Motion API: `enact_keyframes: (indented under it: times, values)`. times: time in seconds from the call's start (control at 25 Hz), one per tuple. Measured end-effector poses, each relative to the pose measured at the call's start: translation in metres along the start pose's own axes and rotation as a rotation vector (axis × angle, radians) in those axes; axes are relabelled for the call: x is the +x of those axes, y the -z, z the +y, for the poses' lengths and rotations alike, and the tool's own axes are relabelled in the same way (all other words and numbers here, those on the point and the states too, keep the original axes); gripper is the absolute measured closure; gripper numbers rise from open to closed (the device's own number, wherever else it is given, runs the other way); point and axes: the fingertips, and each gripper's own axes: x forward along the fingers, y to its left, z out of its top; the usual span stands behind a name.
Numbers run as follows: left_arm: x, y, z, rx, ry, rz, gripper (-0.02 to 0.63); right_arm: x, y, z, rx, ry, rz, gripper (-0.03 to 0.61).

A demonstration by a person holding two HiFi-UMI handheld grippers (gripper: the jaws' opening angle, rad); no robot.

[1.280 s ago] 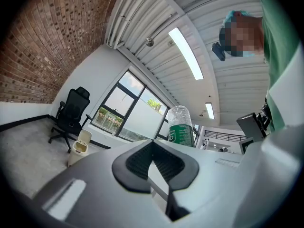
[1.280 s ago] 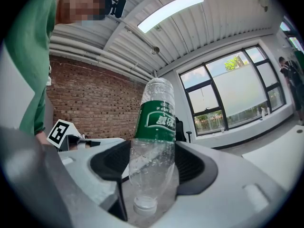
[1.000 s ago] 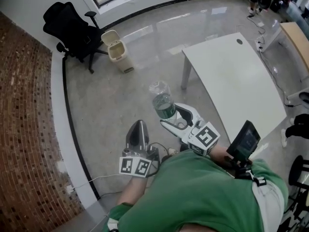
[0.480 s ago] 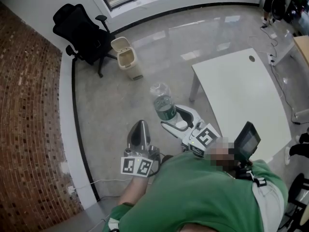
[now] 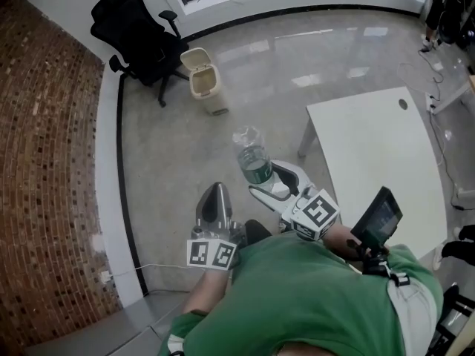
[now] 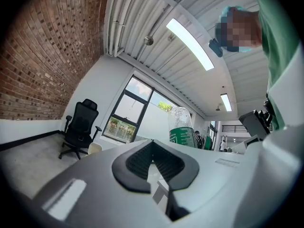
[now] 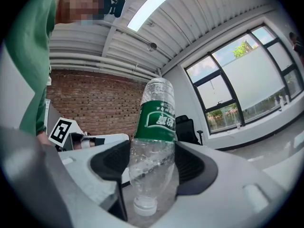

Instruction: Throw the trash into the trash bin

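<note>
- One plastic bottle (image 5: 252, 156), cap toward me, is clamped in my right gripper (image 5: 273, 182).
- My left gripper (image 5: 215, 196) is closed, empty.
- Trash bin (image 5: 204, 80) stands well apart.

Clear green-labelled bottle (image 5: 252, 159), beige bin (image 5: 205, 81) well apart

Trash bin (image 6: 94, 147) and bottle (image 6: 182, 127), both partly hidden behind left hand-held gripper (image 6: 152, 148).
</note>
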Motion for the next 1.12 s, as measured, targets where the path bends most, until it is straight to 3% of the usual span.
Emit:
enact_keyframes:
  times: [0.32,1.12]
  values:
    - [0.018,-0.005,0.042,-0.016,-0.004,0.013,0.606,0.046,0.005,-0.005,-0.001,0.011,0.036,0.284]
    - [0.063,-0.057,0.174,-0.037,0.157,0.028,0.606,0.196,-0.007,0.011,-0.067,0.121,0.014,0.284]
